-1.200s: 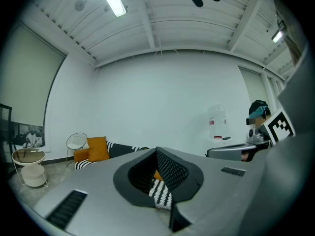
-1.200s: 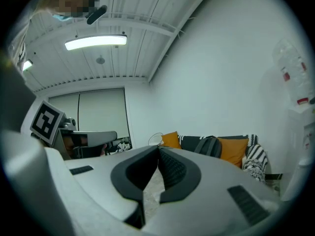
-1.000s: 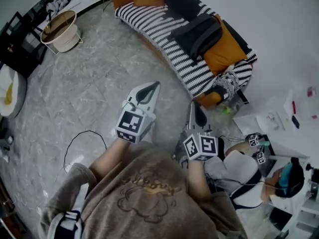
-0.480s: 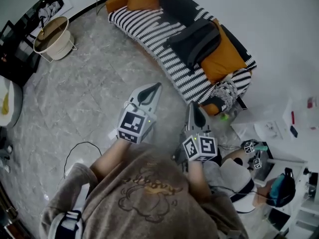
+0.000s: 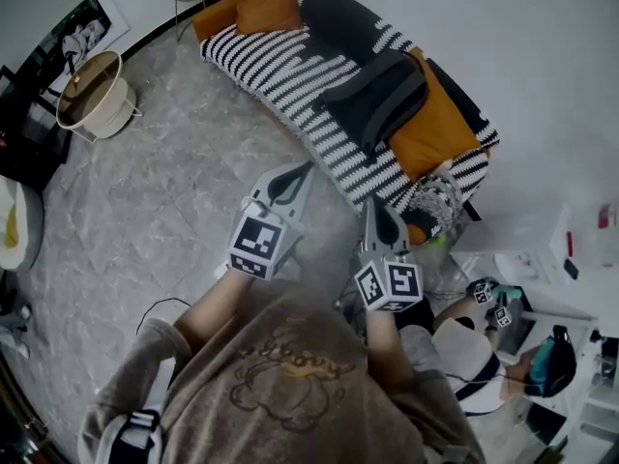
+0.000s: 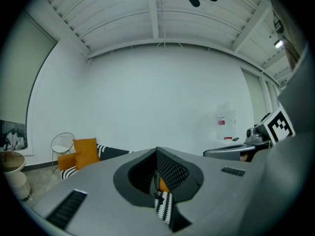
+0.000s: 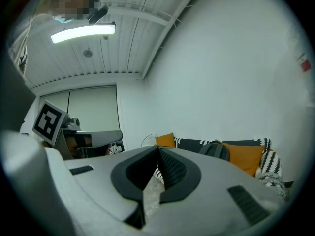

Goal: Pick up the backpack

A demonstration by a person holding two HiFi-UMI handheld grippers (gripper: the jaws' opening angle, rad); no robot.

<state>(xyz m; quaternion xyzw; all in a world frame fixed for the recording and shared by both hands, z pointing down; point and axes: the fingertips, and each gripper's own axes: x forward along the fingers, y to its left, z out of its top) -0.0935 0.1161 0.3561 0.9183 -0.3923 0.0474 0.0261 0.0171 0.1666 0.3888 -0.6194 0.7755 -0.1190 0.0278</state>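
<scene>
Fingers [image 6: 174, 171] pressed together on both grippers, nothing held, now closer to the sofa.
Left gripper [image 5: 290, 177] and right gripper [image 5: 379, 213] have advanced; the dark backpack [image 5: 380, 92] lies ahead on the striped sofa [image 5: 280, 61], still beyond reach.

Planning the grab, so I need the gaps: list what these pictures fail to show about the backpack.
- Head view: the backpack on the sofa is too small to pick out a handle.
- Left gripper view: the backpack is hidden behind the body of the left gripper.
- Right gripper view: the right gripper covers the backpack's lower part; only its top shows.
</scene>
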